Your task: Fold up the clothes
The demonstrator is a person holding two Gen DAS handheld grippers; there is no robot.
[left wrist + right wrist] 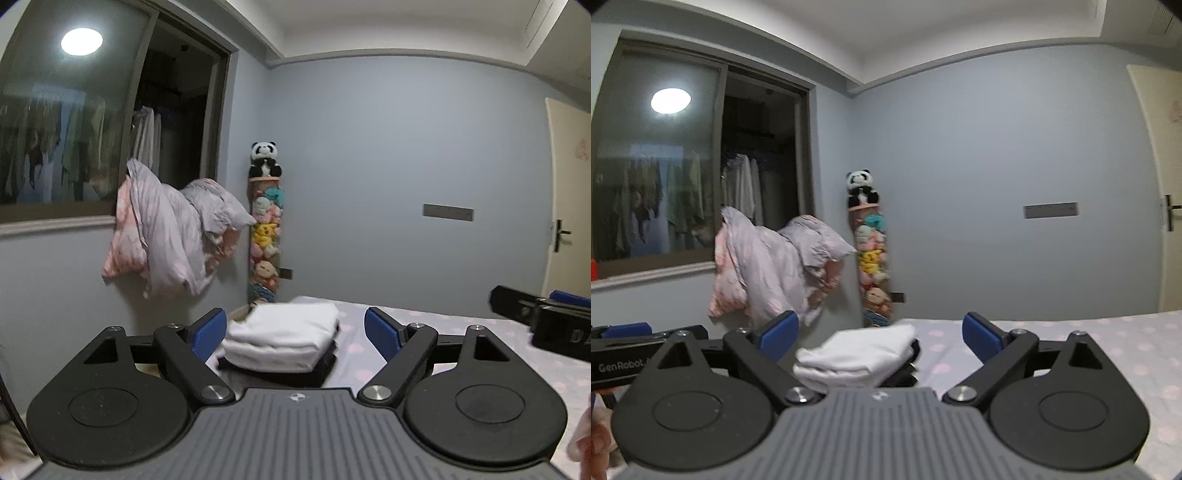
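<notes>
1. Left wrist view: my left tongs (295, 330) stand released, nothing between the blue pads (208, 332). The stack (282, 338), a white fold on a dark one, lies on the bed (461, 325) just past the pads. The right tongs (543, 317) show to the right of the stack.
2. Right wrist view: my right tongs (879, 334) are released and empty too. The stack (857, 356) lies on the bed (1071, 339) just ahead, toward the left pad. The left tongs (628, 332) sit left of the stack.

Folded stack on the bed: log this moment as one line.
stack: folded white garment atop dark one | on: bed | left gripper: jaws open, empty | right gripper: jaws open, empty
</notes>
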